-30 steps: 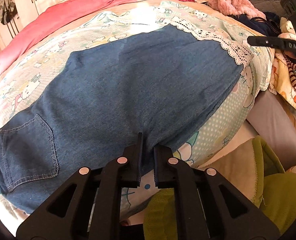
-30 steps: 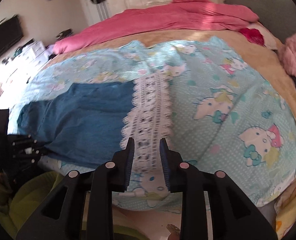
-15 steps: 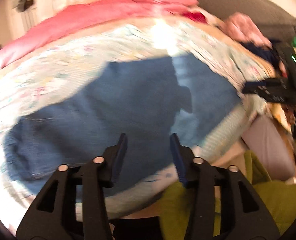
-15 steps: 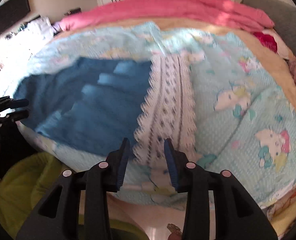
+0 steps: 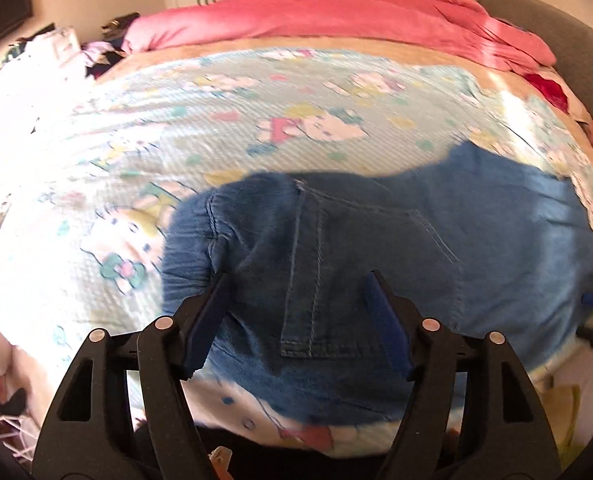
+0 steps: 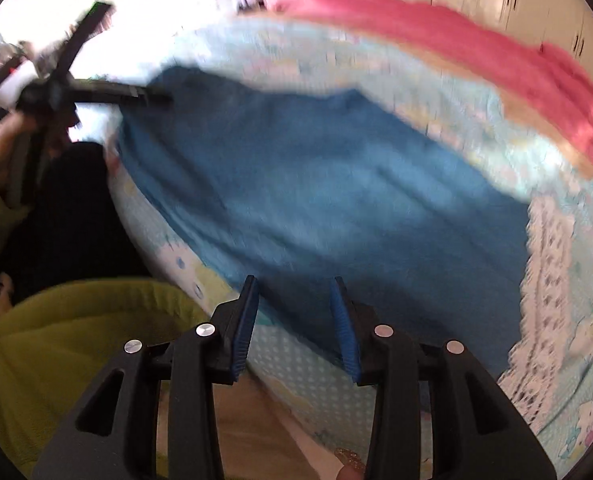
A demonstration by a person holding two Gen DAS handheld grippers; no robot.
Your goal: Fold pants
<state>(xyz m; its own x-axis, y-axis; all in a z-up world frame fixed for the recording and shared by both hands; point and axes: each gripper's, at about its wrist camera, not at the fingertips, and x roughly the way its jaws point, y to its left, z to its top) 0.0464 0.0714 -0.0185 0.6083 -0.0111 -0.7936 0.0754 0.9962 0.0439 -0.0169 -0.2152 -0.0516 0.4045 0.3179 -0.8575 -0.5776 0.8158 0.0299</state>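
Both grippers have shifted along the near edge of the bed since a second ago: the left gripper, then shut at the denim's edge, now looks down on the waist end with its jaws apart and opening, nothing pressed between the pads; the right gripper, then over the lace trim, now sits over the leg cloth, jaws parted and empty. The pants, blue denim, lie flat across the near part of the cartoon-print bedspread, waistband to the left in the left wrist view, a back pocket showing between the left fingers. Their lower edge is covered by the gripper bodies in both views. The right wrist view is heavily smeared: the pants read only as a blue patch, with no seams or hems to be made out. A white lace border runs along the leg end; whether the cloth overlaps it cannot be told. In that view the left gripper appears at the upper left, held by a hand in a green sleeve; its fingertips blur against the bright background. A pink quilt lies across the far side of the bed. Items at the left margin of the left view are overexposed and unidentifiable.
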